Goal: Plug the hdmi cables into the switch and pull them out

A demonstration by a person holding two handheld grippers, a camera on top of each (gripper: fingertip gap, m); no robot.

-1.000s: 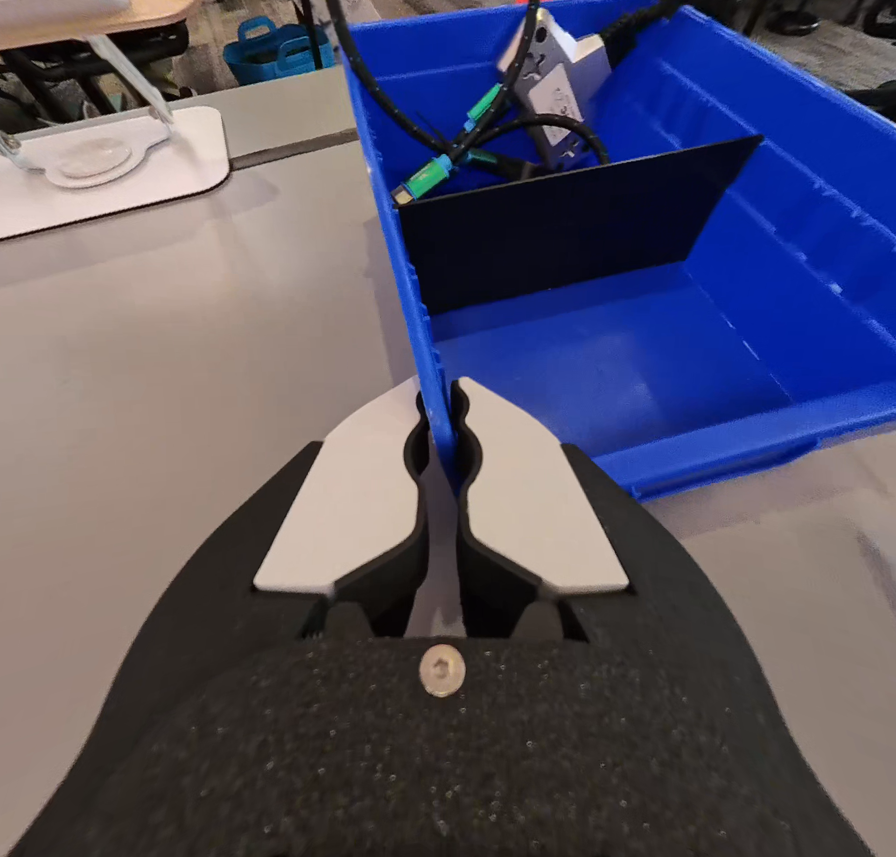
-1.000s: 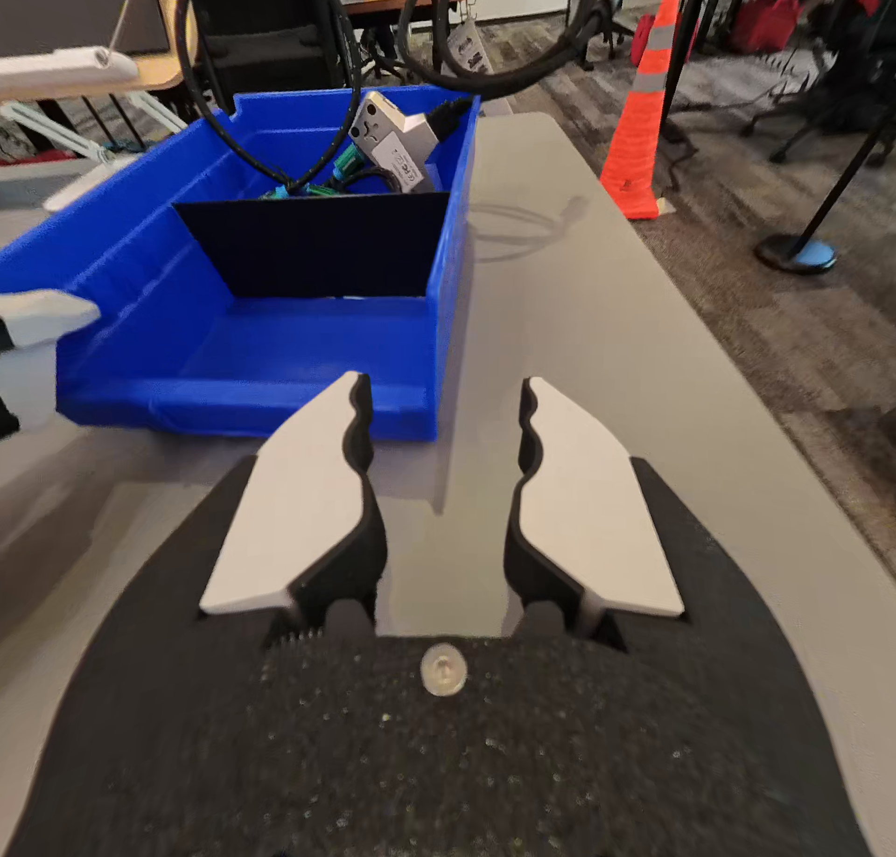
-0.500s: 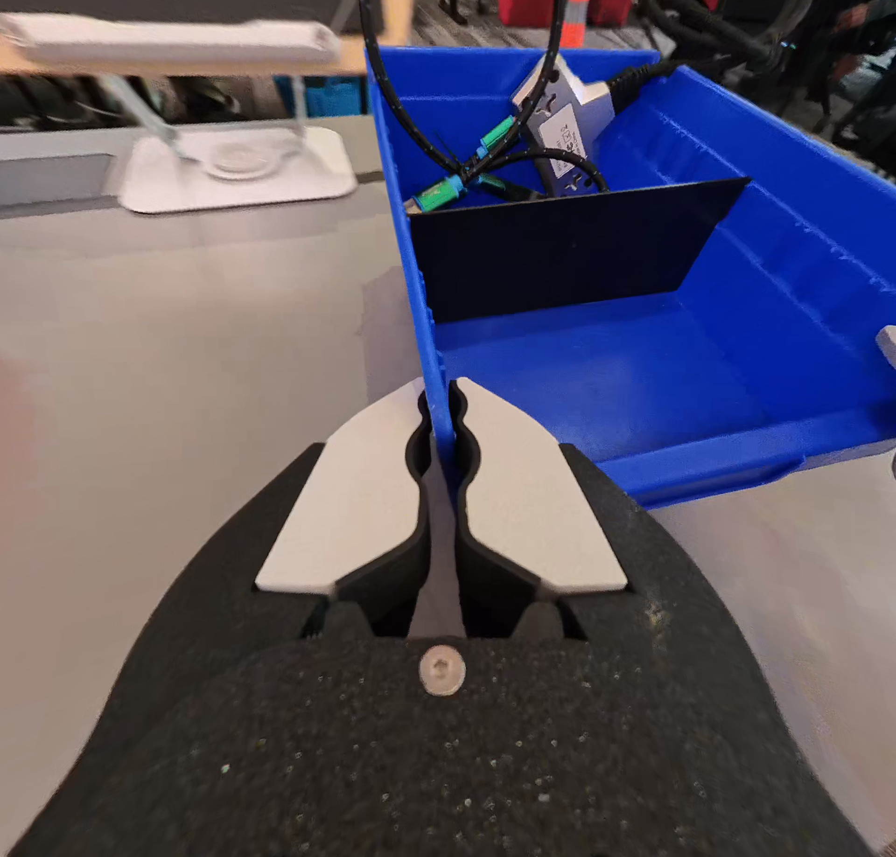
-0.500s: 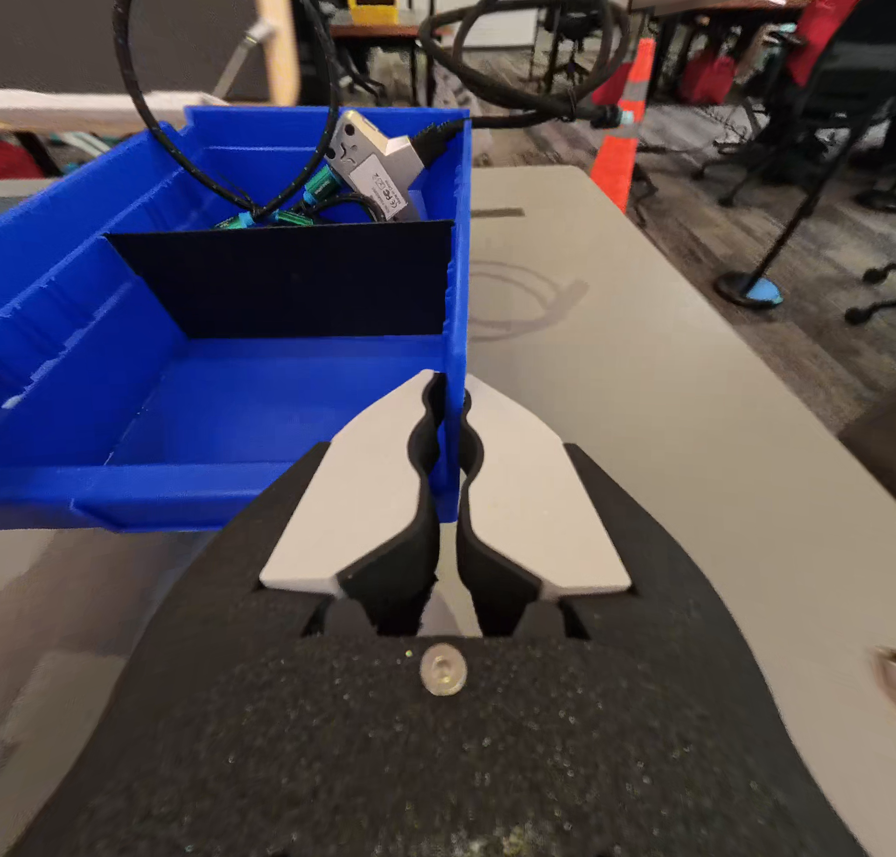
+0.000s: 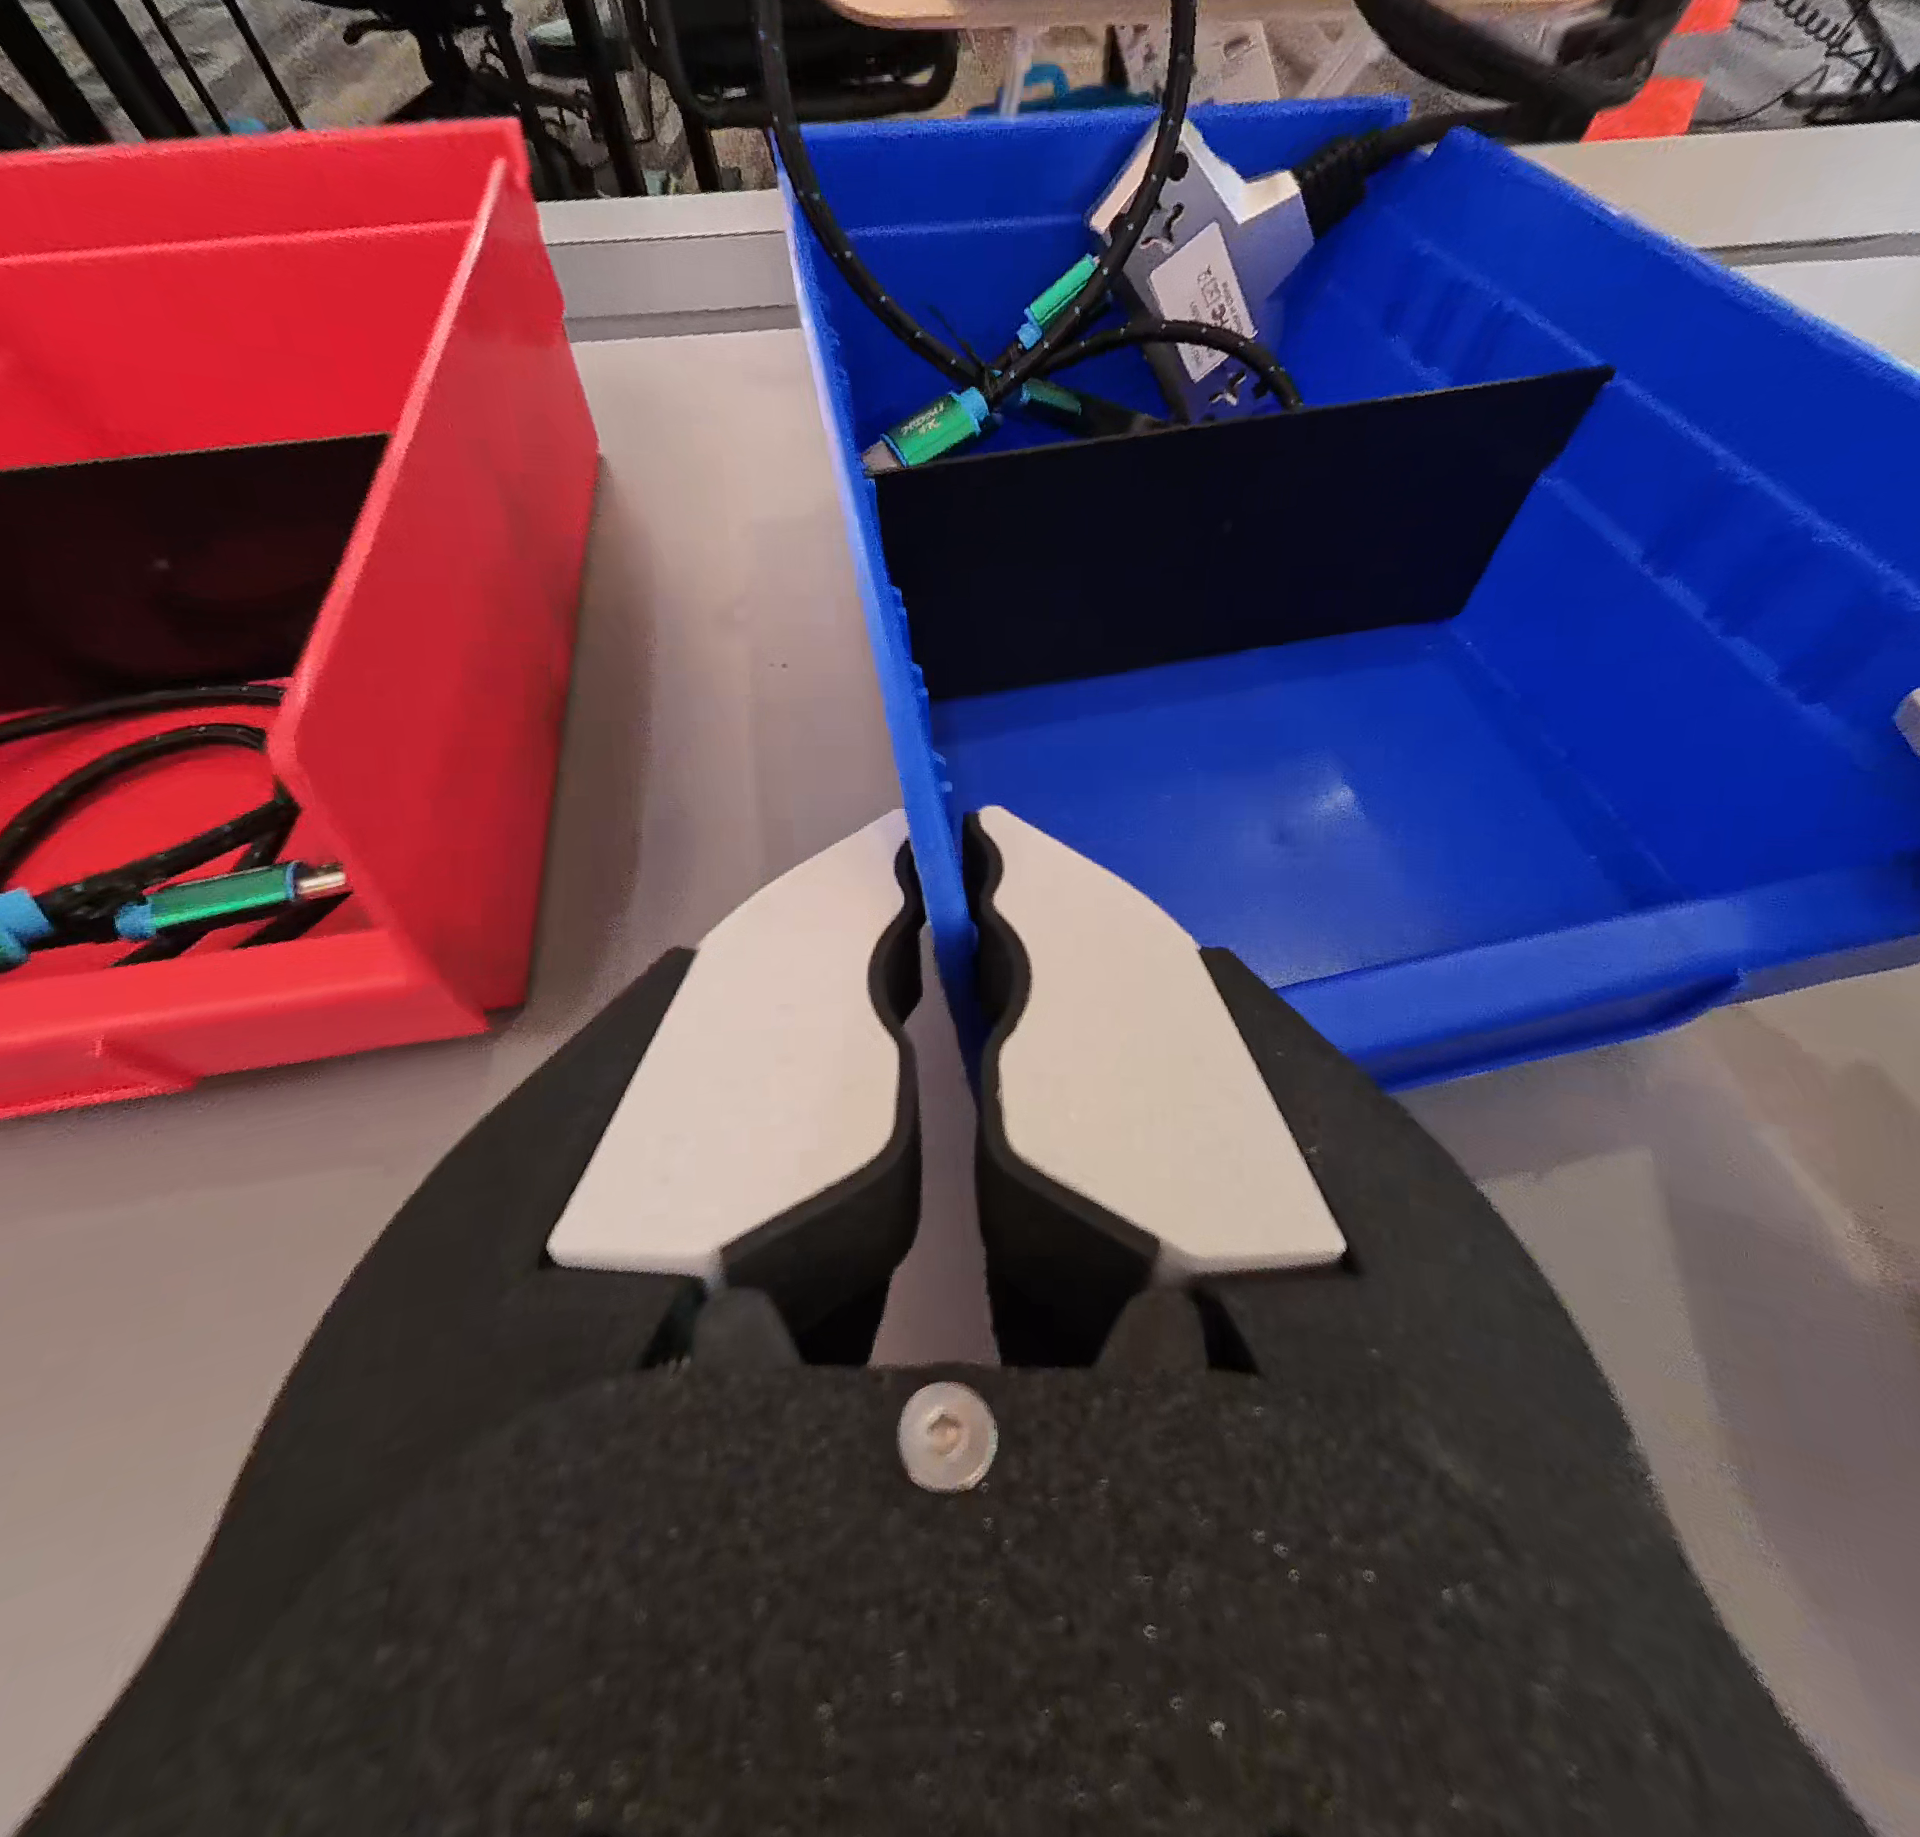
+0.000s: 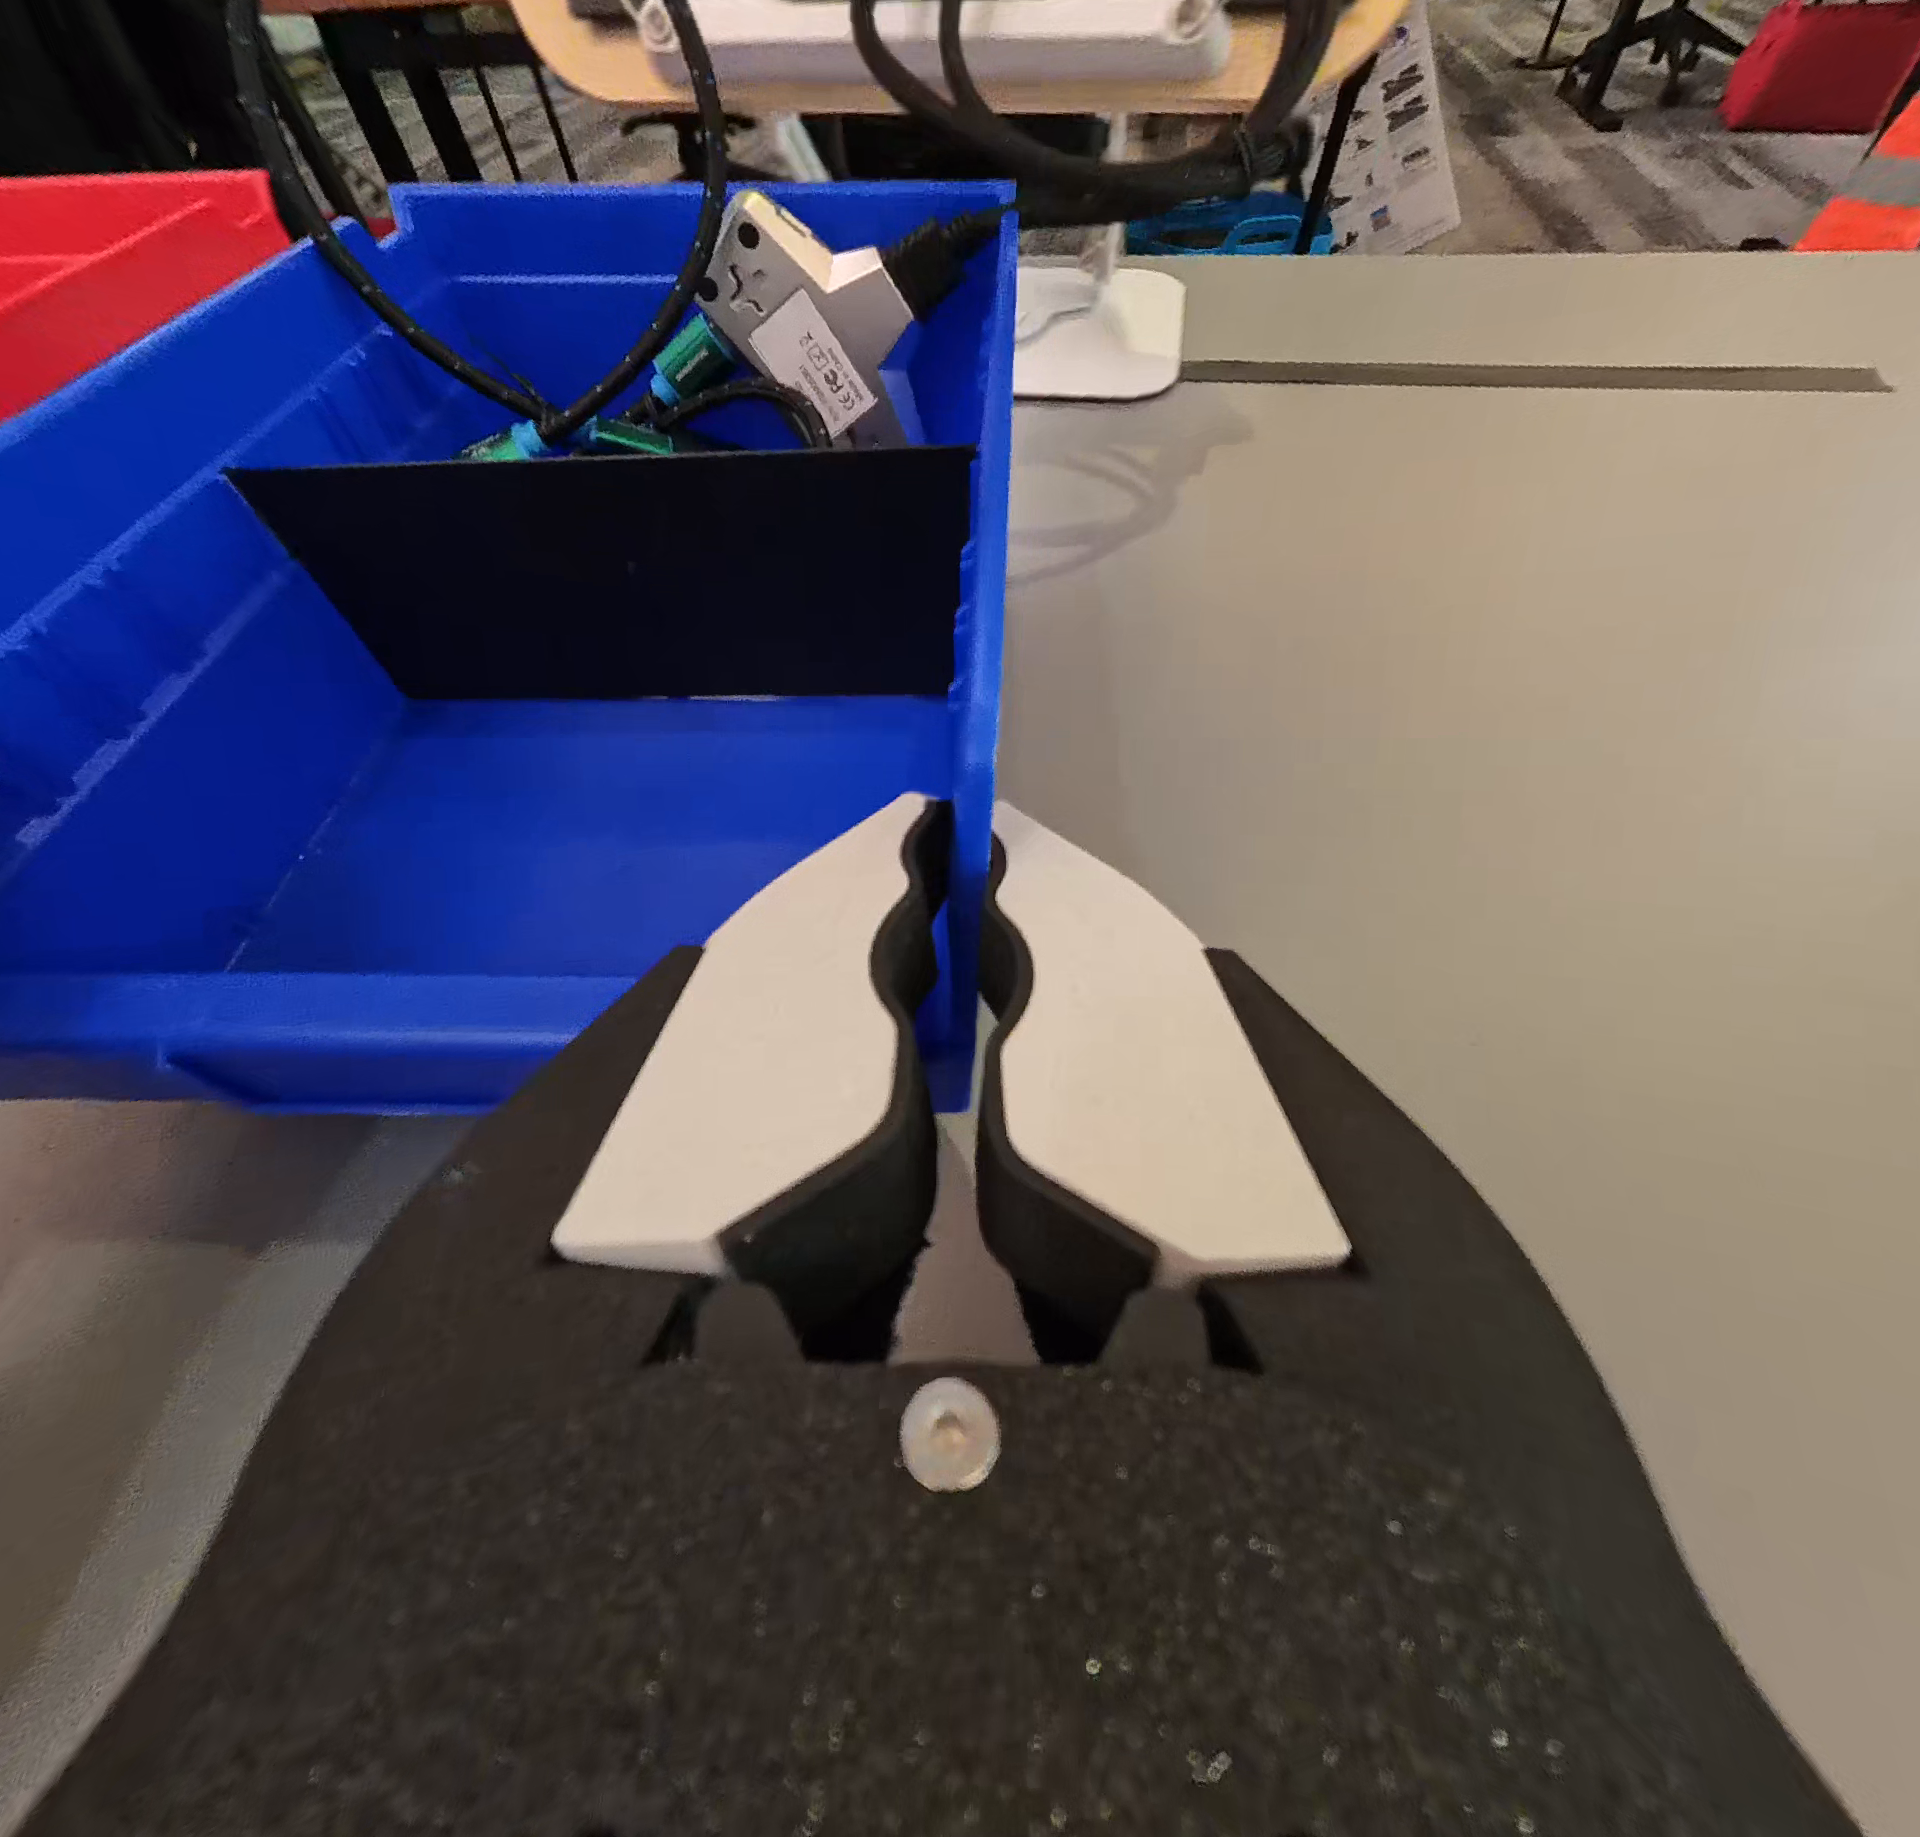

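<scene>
A blue bin [image 5: 1714, 499] [image 6: 187, 561] stands on the grey table. Its far compartment, behind a black divider [image 5: 1195, 551] [image 6: 644, 572], holds the silver HDMI switch [image 5: 1205, 270] [image 6: 810, 322] and black braided cables with green plugs [image 5: 925, 431] [image 6: 681, 364]. My left gripper [image 5: 940, 837] is shut on the bin's left side wall near its front corner. My right gripper [image 6: 961, 821] is shut on the bin's right side wall near its front corner. The bin's near compartment has nothing in it.
A red bin [image 5: 416, 561] [image 6: 114, 249] stands left of the blue one, with another green-plugged cable [image 5: 229, 894] in its near compartment. A white stand base [image 6: 1101, 343] sits behind the blue bin. Cables hang overhead. The table's far edge lies behind the bins.
My right gripper moved in and shut on the bin's right wall. Both views have swung, the blue bin has turned with them, and the red bin has come into view on the left.
</scene>
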